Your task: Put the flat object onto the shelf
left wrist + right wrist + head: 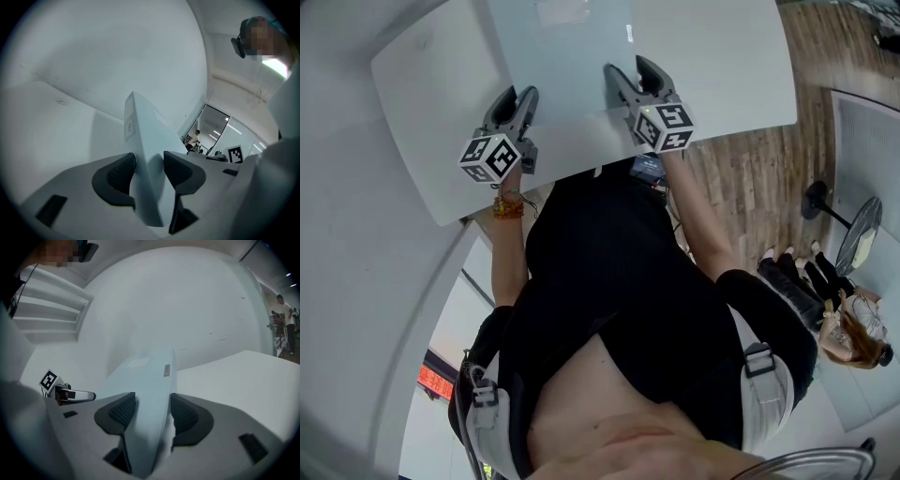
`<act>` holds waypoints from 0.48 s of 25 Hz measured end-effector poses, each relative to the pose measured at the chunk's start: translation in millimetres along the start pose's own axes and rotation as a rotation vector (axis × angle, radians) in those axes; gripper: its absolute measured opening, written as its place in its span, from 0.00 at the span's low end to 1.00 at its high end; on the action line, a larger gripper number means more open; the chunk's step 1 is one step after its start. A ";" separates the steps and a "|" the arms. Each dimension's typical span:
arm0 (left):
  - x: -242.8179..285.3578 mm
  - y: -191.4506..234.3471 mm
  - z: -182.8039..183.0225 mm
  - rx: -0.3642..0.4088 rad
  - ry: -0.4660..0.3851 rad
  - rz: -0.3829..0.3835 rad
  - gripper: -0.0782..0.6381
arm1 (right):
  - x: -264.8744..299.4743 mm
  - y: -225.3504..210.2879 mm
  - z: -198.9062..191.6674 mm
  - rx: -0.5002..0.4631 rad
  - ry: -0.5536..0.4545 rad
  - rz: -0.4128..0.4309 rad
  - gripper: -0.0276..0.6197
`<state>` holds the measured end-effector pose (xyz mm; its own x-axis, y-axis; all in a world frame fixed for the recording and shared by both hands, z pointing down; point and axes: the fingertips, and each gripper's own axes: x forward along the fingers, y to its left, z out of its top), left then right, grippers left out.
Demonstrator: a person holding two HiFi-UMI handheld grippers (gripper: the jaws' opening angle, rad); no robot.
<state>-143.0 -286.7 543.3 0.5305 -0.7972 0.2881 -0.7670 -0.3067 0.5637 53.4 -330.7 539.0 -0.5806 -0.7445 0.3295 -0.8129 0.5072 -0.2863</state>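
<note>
Left tool [149,171] and right tool [152,413] are each clamped on the near edge of the flat object [675,56], with their dark pads pressed against its two faces. This pale, thin panel lies over the white bench [422,112]; I cannot tell whether it touches it. A small label [128,125] on the flat object's edge is too small to read. To the right of the flat object are a wood floor [750,178] and a black stand [817,200].
</note>
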 end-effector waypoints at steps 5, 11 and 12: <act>12.1 8.3 -21.1 -0.046 0.068 0.021 0.38 | 5.0 -13.8 -21.7 0.029 0.065 -0.019 0.41; 19.4 15.0 -34.7 -0.077 0.124 0.022 0.38 | 9.0 -23.2 -40.5 0.069 0.116 -0.030 0.41; 20.1 16.0 -35.5 -0.086 0.127 0.022 0.38 | 9.7 -23.8 -41.7 0.075 0.120 -0.032 0.41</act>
<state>-131.8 -289.2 585.6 0.5593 -0.7294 0.3938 -0.7481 -0.2396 0.6188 65.2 -331.9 586.6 -0.5595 -0.7001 0.4436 -0.8279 0.4472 -0.3385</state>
